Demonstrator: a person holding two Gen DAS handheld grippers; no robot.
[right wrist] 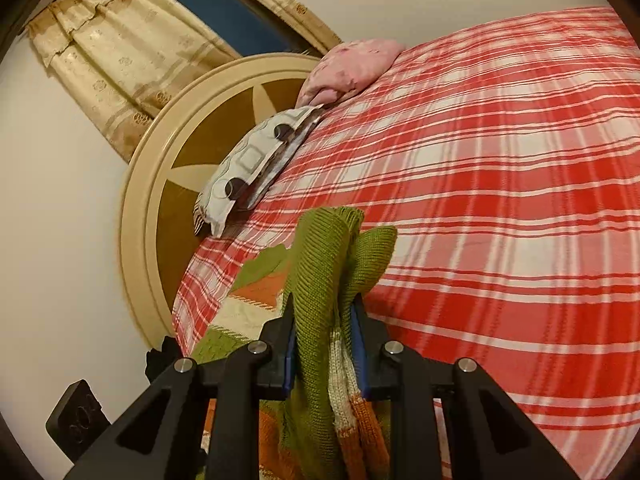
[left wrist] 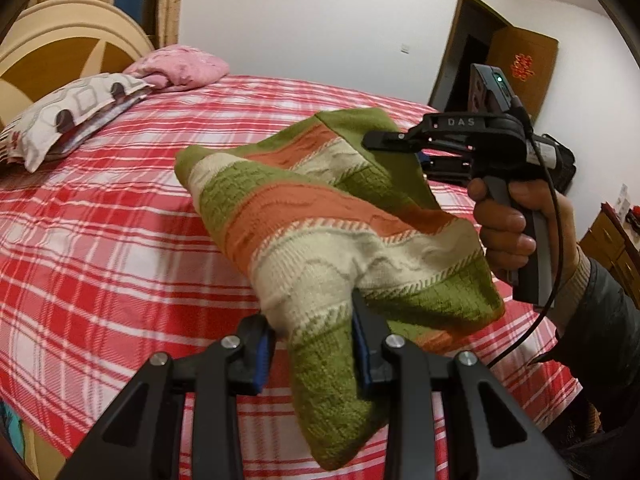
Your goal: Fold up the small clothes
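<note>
Hanging above the checked bedspread, the striped knitted garment is pinched at opposite ends by the left gripper and right gripper, probably to stretch it for folding. Only the right view shows the window; the left shows a door.

The striped knit garment hides the right gripper's jaw tips; its lower end is cropped.

Sweater above bed, between both grippers; pillows against headboard.
</note>
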